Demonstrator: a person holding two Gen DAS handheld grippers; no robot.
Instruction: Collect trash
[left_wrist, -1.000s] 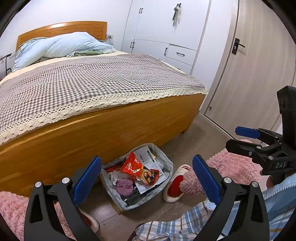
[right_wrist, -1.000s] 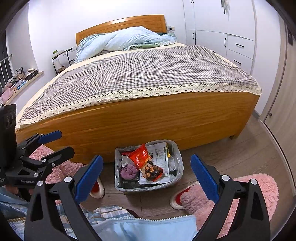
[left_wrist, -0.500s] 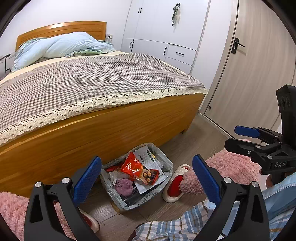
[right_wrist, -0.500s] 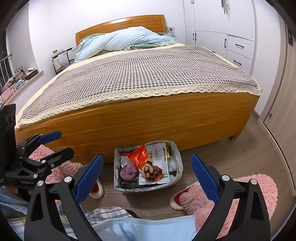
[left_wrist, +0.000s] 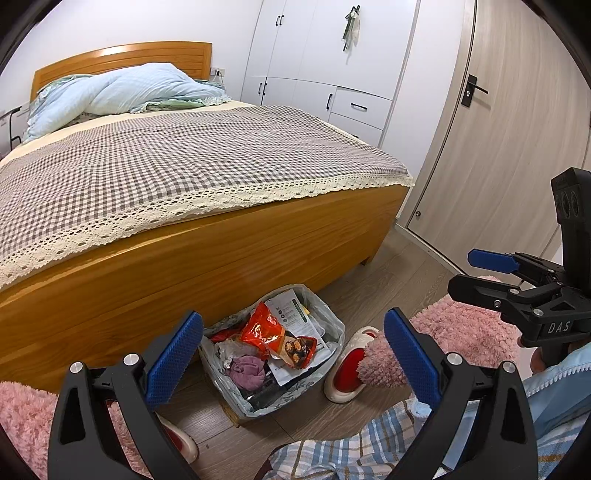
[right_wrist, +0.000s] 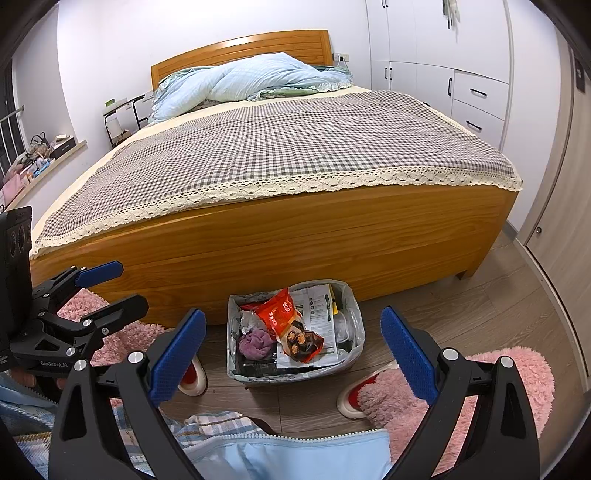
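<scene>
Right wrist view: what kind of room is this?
A home bedroom, almost certainly: a wooden bed with a checked cover, built-in white wardrobes, and a lined trash bin on the wood floor by pink fluffy slippers.

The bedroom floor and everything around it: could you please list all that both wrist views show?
Trash bin: one, clear liner, on the floor at the bed's foot.
Snack wrapper: one, red-orange, on top in the bin.
Printed leaflet: one, white, in the bin beside the wrapper.
Cloth wad: one, purple, bin's left side.
Slippers: two, pink fluffy with red lining, either side of the bin.
Bed: one, wooden, grey checked cover.
Duvet: one, light blue, at the headboard.
Wardrobe: white, back wall.
Door: one, pale wood, right.
Left gripper: blue pads, open, empty.
Right gripper: blue pads, open, empty.
</scene>
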